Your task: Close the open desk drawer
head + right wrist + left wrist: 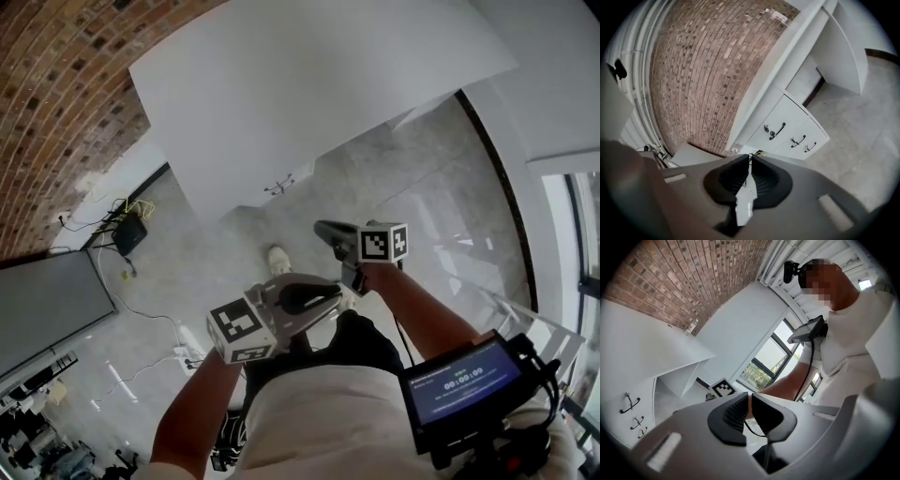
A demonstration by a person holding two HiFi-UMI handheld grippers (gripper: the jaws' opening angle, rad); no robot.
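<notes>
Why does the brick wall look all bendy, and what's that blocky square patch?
Head view: the wide lens bows the brick wall and the desk edges. Left gripper view: the blocky patch was added afterwards to hide a face, and the window shines bright. Right gripper view: the wall bulges like a ball, and the picture's corners go black.

In the head view the tabletop (309,84) hid the drawers (790,133); the dark screen (47,305) was cut off at the left edge.
</notes>
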